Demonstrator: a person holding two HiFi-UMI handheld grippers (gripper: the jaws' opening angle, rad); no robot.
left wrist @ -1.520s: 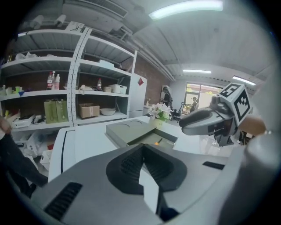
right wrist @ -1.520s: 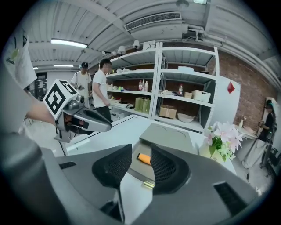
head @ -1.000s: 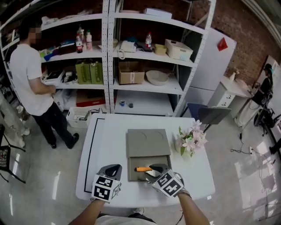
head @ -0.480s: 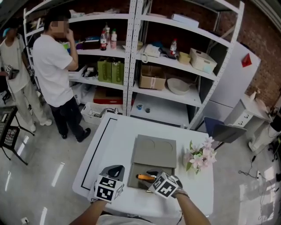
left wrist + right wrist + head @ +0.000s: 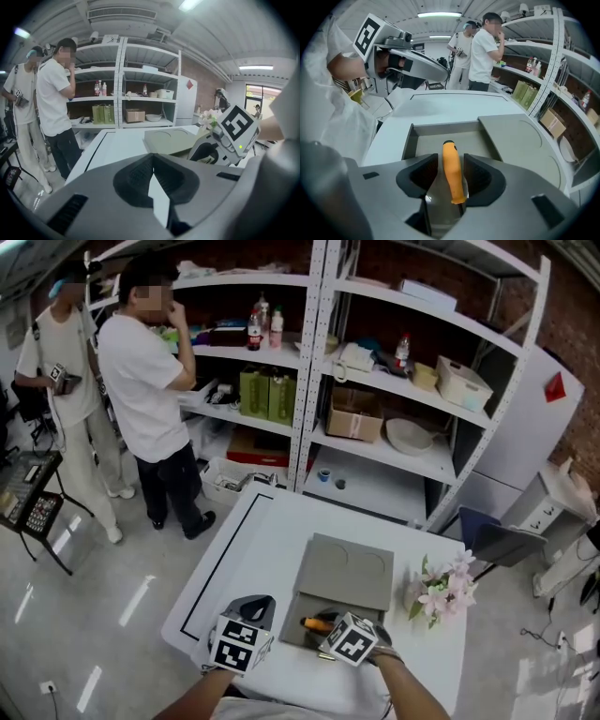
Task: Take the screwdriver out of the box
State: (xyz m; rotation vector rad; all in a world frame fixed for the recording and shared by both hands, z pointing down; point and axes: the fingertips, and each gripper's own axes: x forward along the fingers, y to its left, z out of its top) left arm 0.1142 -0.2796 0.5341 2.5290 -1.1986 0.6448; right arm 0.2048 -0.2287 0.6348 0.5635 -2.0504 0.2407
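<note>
An orange-handled screwdriver (image 5: 316, 623) lies in the tray of an open grey box (image 5: 292, 632), whose lid (image 5: 349, 570) is folded back flat behind it. My right gripper (image 5: 327, 625) points steeply down into the tray. In the right gripper view its jaws stand wide, with the screwdriver (image 5: 453, 174) lying lengthwise between the pads (image 5: 480, 176) and a gap showing on the left side. My left gripper (image 5: 256, 606) hovers at the table's near edge left of the box, jaws together and empty. The left gripper view shows the right gripper's marker cube (image 5: 236, 128) over the box.
A vase of pink flowers (image 5: 444, 588) stands right of the box on the white table (image 5: 251, 545). Metal shelving (image 5: 375, 381) with bottles and boxes fills the back. Two people (image 5: 148, 399) (image 5: 67, 352) stand on the floor at the left.
My right gripper has sunk into the tray, rolled and straddles the screwdriver handle. The head view has swung left, bringing a second person into sight. The left gripper stays put.
</note>
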